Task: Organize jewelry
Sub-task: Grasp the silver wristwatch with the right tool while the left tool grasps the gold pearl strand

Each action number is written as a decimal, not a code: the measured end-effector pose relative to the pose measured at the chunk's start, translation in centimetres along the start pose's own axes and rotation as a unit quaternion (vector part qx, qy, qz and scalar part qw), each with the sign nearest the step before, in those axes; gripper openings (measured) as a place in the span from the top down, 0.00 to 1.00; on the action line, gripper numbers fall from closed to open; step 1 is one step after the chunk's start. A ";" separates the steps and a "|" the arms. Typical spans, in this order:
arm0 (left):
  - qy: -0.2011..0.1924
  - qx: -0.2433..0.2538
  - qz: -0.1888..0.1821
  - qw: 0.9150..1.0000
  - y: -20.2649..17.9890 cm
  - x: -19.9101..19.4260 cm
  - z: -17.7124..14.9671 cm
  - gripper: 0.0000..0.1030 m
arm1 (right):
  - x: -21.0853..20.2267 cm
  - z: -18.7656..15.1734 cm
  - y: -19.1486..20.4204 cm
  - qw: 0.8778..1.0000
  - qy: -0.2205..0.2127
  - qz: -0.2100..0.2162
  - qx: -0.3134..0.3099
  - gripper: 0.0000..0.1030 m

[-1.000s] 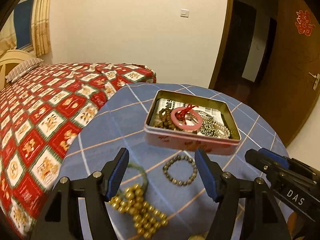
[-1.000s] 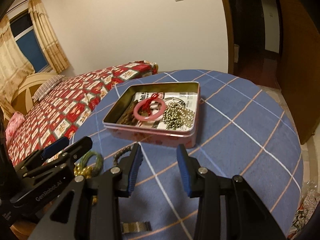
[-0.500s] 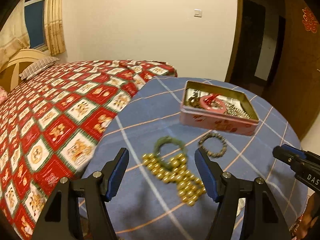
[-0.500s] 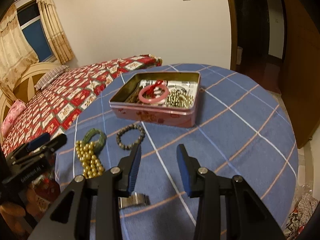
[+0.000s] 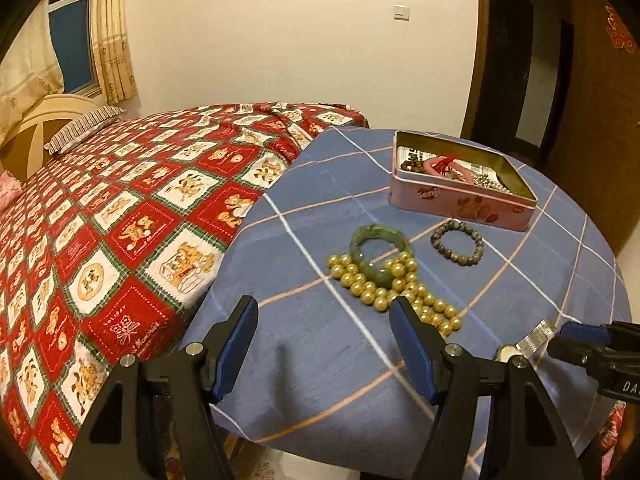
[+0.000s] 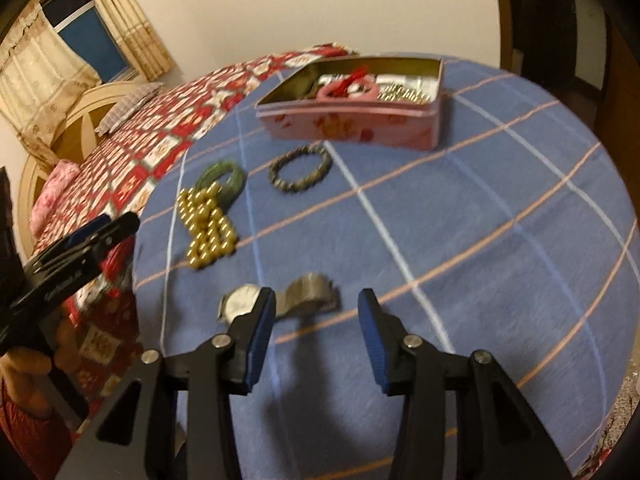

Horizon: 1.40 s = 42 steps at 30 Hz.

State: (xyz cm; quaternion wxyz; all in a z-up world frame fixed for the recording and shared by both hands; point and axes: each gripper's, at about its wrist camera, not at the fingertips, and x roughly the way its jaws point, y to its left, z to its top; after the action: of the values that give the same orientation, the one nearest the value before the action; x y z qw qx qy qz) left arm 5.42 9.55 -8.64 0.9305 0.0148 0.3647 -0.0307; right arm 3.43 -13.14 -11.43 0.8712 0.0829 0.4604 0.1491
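Observation:
A pink tin box (image 5: 460, 202) (image 6: 352, 124) stands open at the table's far side; it holds a pink bangle (image 5: 442, 166), brown beads and silver beads. On the blue checked cloth lie a green bangle (image 5: 378, 246) (image 6: 224, 178), a gold bead string (image 5: 392, 284) (image 6: 208, 228), a dark bead bracelet (image 5: 457, 241) (image 6: 301, 174) and a silver watch (image 6: 276, 302) (image 5: 524, 340). My left gripper (image 5: 322, 344) is open and empty, near the table's front edge, short of the gold beads. My right gripper (image 6: 316, 328) is open and empty, just short of the watch.
The round table (image 5: 304, 364) stands against a bed with a red patterned quilt (image 5: 120, 208) on the left. A dark wooden door (image 5: 600, 92) and a doorway are at the right. A window with curtains (image 6: 80, 40) is far left.
Both grippers have drawn back from the tin box toward the table's near edge. The watch has come into view in front of the right gripper. Both stay open.

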 end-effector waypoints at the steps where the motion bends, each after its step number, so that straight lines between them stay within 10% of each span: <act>1: 0.001 -0.002 0.001 1.000 0.2 0.1 0.0 0.34 | 0.3 -0.2 0.2 1.000 0.009 0.002 -0.005 0.63; 13: 0.012 -0.008 -0.020 1.000 -0.3 0.5 -0.1 0.34 | 4.1 3.2 0.7 1.000 0.002 0.023 -0.011 0.80; 18: 0.018 -0.010 -0.041 0.999 -1.3 1.5 0.1 0.34 | 2.6 2.8 0.9 1.000 -0.010 0.019 -0.002 0.73; 22: 0.025 -0.006 -0.038 0.999 -2.3 2.3 -0.2 0.34 | 2.6 2.0 2.4 1.000 -0.011 -0.003 -0.028 0.49; 28: 0.033 -0.019 -0.040 0.998 -2.1 2.5 -0.3 0.34 | 4.8 1.4 4.8 0.995 -0.008 -0.044 -0.087 0.49; 32: 0.040 -0.028 -0.061 0.997 -3.1 3.0 0.3 0.33 | 5.0 1.4 5.0 0.991 -0.008 -0.068 -0.116 0.81; 42: 0.080 -0.046 -0.043 0.995 -5.5 6.1 1.1 0.37 | 0.5 2.9 0.9 0.997 -0.058 -0.044 -0.026 0.81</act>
State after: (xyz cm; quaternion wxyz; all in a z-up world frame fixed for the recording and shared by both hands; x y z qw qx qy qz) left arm 10.28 3.72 -11.98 0.8960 -0.0416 0.4390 -0.0528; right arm 5.93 -12.09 -9.96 0.9038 0.0483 0.4086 0.1176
